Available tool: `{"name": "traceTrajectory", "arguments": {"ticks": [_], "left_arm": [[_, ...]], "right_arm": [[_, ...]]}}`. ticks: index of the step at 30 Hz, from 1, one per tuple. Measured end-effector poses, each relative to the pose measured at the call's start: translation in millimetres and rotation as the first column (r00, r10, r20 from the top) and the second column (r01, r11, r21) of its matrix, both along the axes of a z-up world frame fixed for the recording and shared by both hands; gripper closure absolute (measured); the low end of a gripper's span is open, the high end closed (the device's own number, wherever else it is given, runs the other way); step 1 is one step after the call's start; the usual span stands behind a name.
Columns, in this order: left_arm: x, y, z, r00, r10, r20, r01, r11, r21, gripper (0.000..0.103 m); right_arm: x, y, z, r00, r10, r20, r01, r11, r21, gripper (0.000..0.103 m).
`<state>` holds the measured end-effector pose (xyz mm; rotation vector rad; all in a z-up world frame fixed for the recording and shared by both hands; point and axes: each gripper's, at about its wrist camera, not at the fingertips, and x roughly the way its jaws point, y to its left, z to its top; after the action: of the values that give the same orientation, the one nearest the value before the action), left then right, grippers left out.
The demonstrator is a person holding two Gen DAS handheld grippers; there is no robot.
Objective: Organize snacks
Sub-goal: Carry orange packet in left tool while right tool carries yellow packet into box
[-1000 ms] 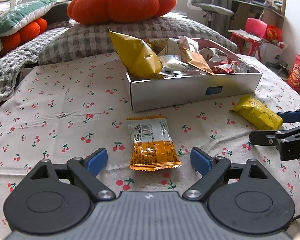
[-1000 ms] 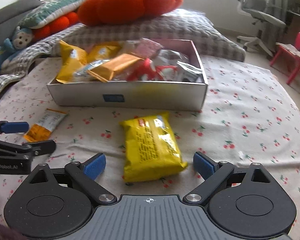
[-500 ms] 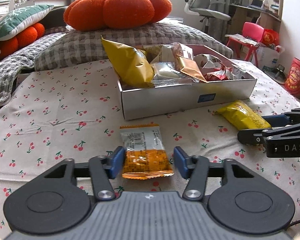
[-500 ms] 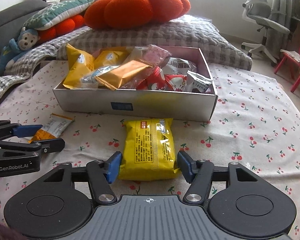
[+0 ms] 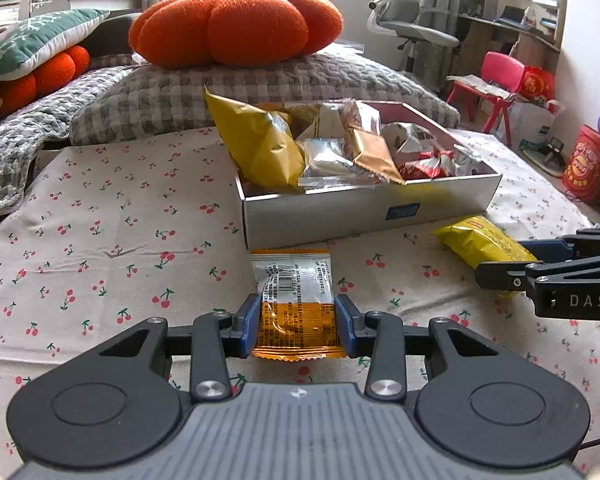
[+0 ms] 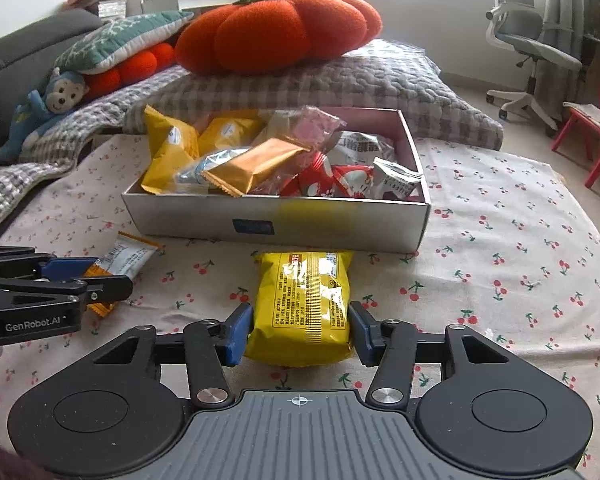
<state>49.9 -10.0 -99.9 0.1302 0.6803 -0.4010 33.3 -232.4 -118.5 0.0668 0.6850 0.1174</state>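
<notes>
My left gripper (image 5: 298, 326) is shut on an orange and white snack packet (image 5: 294, 300), held just above the cherry-print sheet in front of the box. My right gripper (image 6: 300, 330) is shut on a yellow snack bag (image 6: 304, 300), also just before the box. A silver cardboard box (image 5: 360, 212) holds several snack packets. In the right wrist view the box (image 6: 276, 222) sits ahead, and the left gripper (image 6: 84, 280) with the orange packet (image 6: 124, 258) shows at the left. The right gripper (image 5: 540, 264) and yellow bag (image 5: 480, 240) show at the right of the left wrist view.
An orange pumpkin cushion (image 5: 236, 28) rests on a grey checked pillow (image 5: 220, 92) behind the box. A blue monkey toy (image 6: 48, 108) and cushions lie at the far left. An office chair (image 6: 528, 36) and a red child's chair (image 5: 496, 80) stand beyond the bed's right side.
Both grippers have closed from wide open onto their packets and lifted them slightly. Both have drawn nearer the box.
</notes>
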Motion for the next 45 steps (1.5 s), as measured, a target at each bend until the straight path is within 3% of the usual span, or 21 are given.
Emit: {"name": "traceTrajectory", "arguments": {"ticks": [20,30,38,45], "left_arm": [[-3.3,-10.1,49.4,0.999,-0.007,0.036,0.011,0.995,-0.104,0.067],[21.5,-30.2,58.8,0.998,-0.005,0.064,0.011,0.994,-0.106,0.067],[55.8,-37.2,60.1,0.998,0.029,0.051,-0.021,0.991,-0.133,0.067],[80.3,-51.2,53.7,0.999,0.029,0.046,-0.024,0.993,-0.114,0.067]], "right_arm": [[-3.9,-25.1,38.0,0.995,-0.071,0.077,0.063,0.993,0.097,0.053],[25.7,-30.7,52.8,0.992,-0.087,0.087,0.075,0.988,0.138,0.053],[60.5,-43.2,57.4,0.990,-0.118,0.082,0.102,0.979,0.179,0.053],[95.9,-53.6,55.0,0.987,-0.148,0.065,0.131,0.968,0.214,0.053]]}}
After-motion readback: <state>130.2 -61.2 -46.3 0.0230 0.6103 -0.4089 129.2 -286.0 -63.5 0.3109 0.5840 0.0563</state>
